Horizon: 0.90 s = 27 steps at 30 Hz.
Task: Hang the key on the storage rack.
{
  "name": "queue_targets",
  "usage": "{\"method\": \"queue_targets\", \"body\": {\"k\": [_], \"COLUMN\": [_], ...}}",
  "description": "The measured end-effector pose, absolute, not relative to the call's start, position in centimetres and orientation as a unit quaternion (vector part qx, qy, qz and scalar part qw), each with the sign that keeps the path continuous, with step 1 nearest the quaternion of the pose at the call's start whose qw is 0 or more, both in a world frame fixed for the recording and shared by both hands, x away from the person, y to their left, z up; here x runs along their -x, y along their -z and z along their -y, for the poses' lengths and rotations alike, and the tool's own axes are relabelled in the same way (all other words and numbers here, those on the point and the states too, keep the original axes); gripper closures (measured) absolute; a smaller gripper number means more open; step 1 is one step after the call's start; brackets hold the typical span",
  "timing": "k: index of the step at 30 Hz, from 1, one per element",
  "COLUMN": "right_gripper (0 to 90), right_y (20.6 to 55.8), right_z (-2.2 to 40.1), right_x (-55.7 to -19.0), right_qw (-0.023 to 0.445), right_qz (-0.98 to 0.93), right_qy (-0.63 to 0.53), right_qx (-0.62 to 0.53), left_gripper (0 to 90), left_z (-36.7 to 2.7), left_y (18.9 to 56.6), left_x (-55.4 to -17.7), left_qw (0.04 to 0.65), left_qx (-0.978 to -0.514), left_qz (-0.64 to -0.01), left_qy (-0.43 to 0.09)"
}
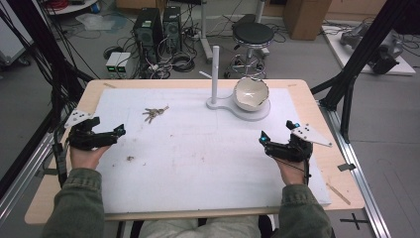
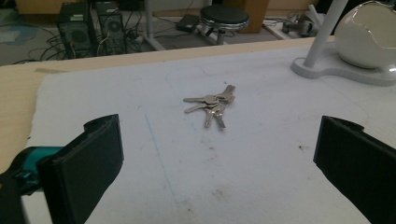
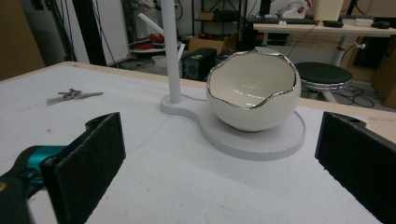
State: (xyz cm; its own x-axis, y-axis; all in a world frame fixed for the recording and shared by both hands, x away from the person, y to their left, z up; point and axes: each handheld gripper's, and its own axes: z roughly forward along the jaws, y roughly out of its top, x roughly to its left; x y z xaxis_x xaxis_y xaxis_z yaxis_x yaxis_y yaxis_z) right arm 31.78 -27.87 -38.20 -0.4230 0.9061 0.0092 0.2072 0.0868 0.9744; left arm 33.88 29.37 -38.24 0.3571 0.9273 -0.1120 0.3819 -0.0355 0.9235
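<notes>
Fingers of the left gripper (image 1: 110, 135) stand wide apart with nothing between them, low over the white foam sheet (image 1: 198, 158) that covers the wooden worktop (image 1: 341, 171). Ahead of them, well apart, lies a bunch of silver metal keys (image 2: 212, 105) flat on the sheet. The right gripper (image 1: 276, 133) also has its fingers spread and empty, near the sheet's right side. Beyond it sits a white egg-shaped ceramic bowl with a jagged silver rim (image 3: 253, 91), upright and holding nothing, on the round end of a white flat stand (image 3: 261, 140). A white upright post (image 3: 170, 51) rises from the stand's smaller end, beside the bowl.
</notes>
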Motion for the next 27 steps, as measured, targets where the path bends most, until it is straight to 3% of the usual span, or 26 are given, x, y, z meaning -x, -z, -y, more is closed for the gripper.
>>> {"method": "queue_targets", "body": {"k": [27], "right_gripper": [0.5], "right_y": [38.2], "right_z": [27.9], "right_x": [-31.8], "right_qw": [0.326], "right_qz": [-0.660], "right_qy": [-0.529], "right_qx": [-0.421], "left_gripper": [1.9], "left_z": [-26.0], "left_y": [37.1], "left_x": [-37.9], "left_qw": [0.435], "left_qx": [-0.709], "left_qz": [-0.483], "left_qy": [-0.274]}}
